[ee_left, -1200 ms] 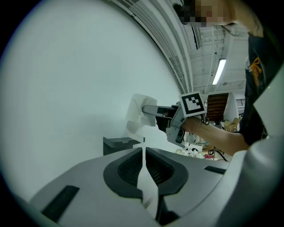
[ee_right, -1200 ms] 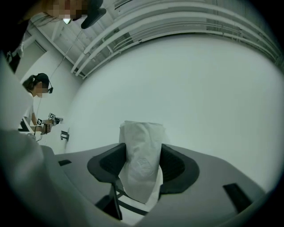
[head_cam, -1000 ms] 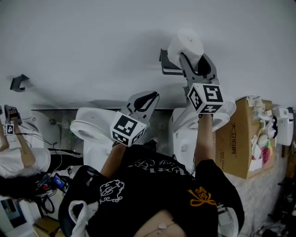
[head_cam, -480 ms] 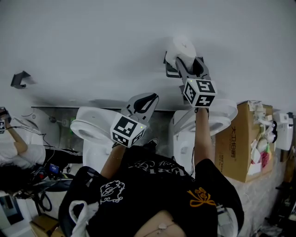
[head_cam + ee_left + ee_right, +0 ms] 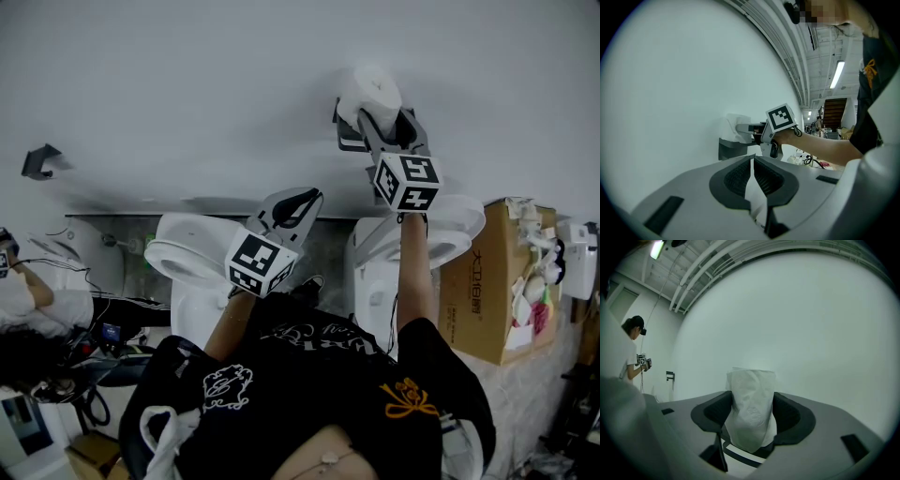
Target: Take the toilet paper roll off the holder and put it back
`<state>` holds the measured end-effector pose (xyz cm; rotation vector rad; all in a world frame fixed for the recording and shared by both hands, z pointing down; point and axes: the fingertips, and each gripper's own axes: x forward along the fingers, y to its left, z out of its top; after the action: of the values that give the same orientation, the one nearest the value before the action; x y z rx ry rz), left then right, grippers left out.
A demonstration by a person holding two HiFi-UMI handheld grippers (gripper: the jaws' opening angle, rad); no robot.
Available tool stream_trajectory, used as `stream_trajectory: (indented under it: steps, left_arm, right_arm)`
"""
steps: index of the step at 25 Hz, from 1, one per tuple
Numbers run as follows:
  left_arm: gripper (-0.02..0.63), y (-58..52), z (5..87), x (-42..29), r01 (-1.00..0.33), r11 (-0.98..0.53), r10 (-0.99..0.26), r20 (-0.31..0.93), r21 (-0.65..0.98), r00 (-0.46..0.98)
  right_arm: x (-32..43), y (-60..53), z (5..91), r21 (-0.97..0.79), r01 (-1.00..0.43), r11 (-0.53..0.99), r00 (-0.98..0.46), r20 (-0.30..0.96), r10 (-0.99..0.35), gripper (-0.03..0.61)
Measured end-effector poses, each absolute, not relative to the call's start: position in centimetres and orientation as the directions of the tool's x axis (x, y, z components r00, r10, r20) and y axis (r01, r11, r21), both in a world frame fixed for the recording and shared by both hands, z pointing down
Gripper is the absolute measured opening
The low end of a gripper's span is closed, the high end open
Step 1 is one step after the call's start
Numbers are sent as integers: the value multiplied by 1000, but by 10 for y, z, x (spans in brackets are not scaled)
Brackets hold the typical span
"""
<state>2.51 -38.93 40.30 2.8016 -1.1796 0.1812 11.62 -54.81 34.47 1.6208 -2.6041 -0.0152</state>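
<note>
1. across the whole upper part of the head view: plain pale wall [image 5: 187, 94]. biggest thing by far, and everything else hangs on it or stands against it.
2. person [image 5: 309, 384] in a black shirt w/ a printed front fills the bottom middle, both forearms reaching toward the wall.
3. two white toilets [image 5: 187, 258] stand side by side by the wall, one next to each forearm.
4. cardboard box [image 5: 487, 272] on the right side, just beside the right-hand toilet, w/ some stuff poking out of its top.
5. 2nd person [image 5: 633, 348] in a white shirt, far off along the wall in the right gripper view.
6. right gripper [image 5: 389, 122] is up at the wall w/ the roll between its jaws. they're opening rn, set wide, and the pads touch both sides of the paper.
7. left gripper [image 5: 300, 199] hangs lower and well apart from the roll. its jaws are pinched nearly together w/ nothing in them.
8. toilet paper roll [image 5: 370, 92]: white, right against the wall and sitting on the holder. can't tell if it's fully seated.
9. holder [image 5: 345, 139]: dark grey, fixed to the wall, touching the roll.
10. small dark bracket [image 5: 39, 161] further left along the wall, well apart from the rest.
</note>
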Motion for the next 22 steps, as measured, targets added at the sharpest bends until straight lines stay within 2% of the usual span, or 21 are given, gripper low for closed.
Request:
stream_trajectory:
  steps: [3,13,18,22]
  left_arm:
    - [35,-387,403,22,-719,-694,-707,150,45,691]
    - [35,-369,402,18,-717,-695,-704,150,54,694]
    - [35,-347,403,22,-702,-710,-690,146,56,709]
    - [35,-321,400,26,-686,-726,-675,135,53,725]
  right_arm:
    - [118,-543,343,62,-900,432,-428,68,-901,296]
    - [123,-469,352,-16,-893,450,-450,55,-891,296]
    - [117,-414,375,-44,-882,469,-471,96,-877,296]
    - [117,-371,395,-77,-887,456,-462,135,-877,256]
